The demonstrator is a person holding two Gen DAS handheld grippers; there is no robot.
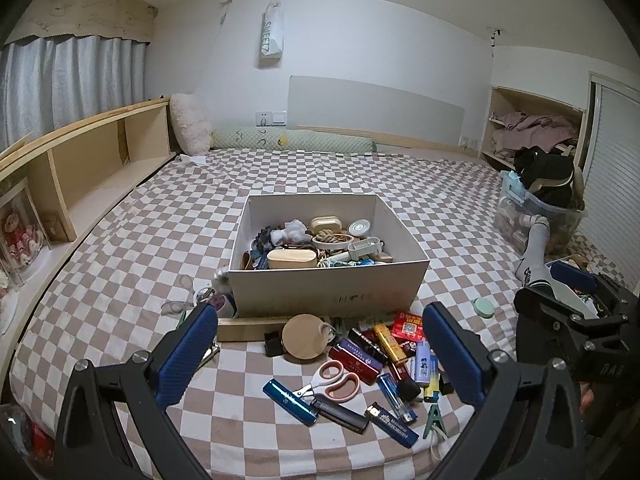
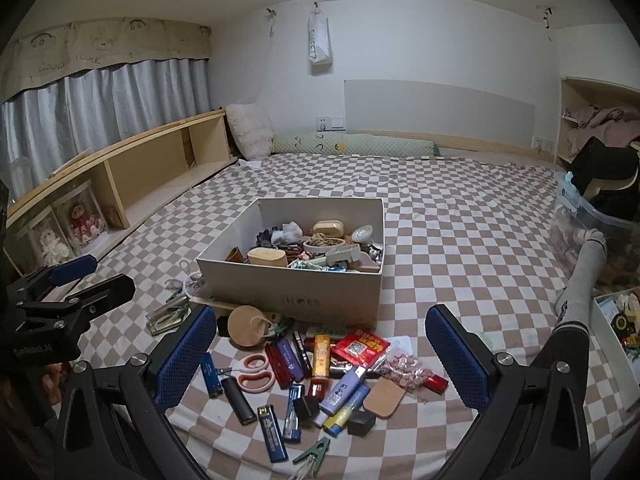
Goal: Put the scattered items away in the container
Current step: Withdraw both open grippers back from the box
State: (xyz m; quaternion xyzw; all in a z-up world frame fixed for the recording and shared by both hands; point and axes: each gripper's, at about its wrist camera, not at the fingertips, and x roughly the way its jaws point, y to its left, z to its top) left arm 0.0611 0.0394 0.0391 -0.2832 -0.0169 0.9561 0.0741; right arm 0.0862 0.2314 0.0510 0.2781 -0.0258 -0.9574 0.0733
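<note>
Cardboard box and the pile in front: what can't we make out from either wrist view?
- Box bottom layer: both views, buried under its contents.
- Faint front-wall writing: too faint to read.
- Items left of box: left wrist view, cut off by box corner and left tool finger.
- Lighter labels: too small.

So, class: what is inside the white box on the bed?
The box holds a heap: an oval wooden case, white socks, a coiled rope and a round tin. Whatever lies beneath them is covered.
</note>
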